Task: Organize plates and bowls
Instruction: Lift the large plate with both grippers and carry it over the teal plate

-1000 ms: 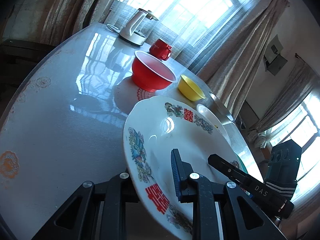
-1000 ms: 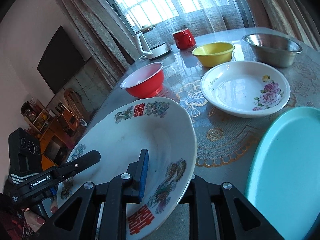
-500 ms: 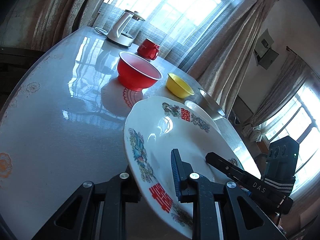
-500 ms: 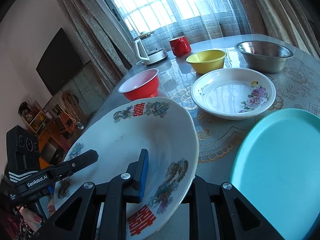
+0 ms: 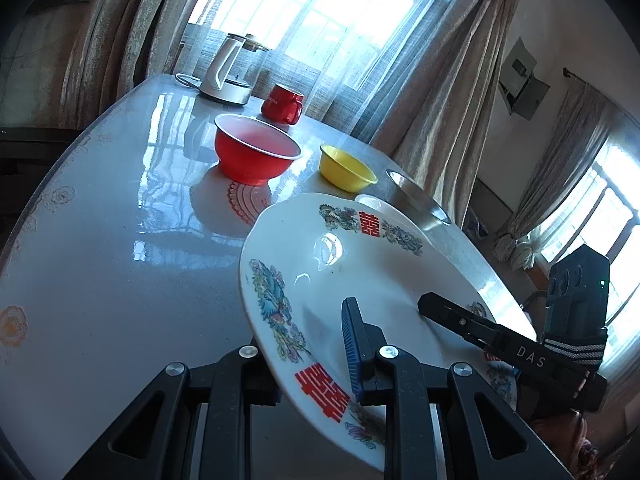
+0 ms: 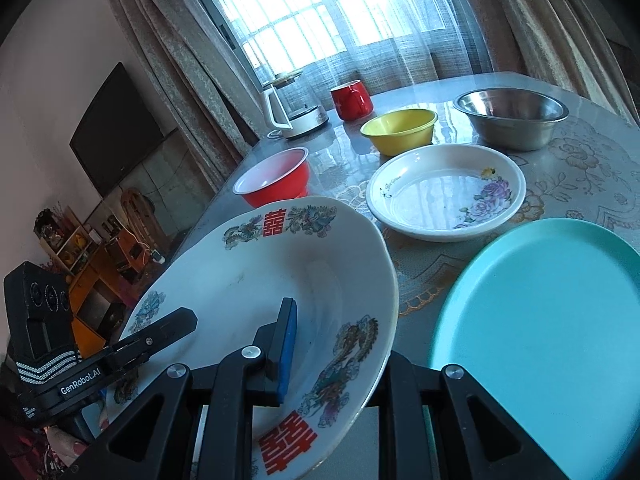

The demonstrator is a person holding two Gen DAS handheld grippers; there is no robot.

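Both grippers have carried the big dragon-patterned plate (image 6: 280,280) slightly up and along above the table (image 5: 100,240). Left gripper (image 5: 308,344) and right gripper (image 6: 340,344) each pinch an opposite rim, likely to keep so wide a dish level. It hangs near, left of the teal plate (image 6: 540,320); the floral plate (image 6: 444,192) sits farther off.
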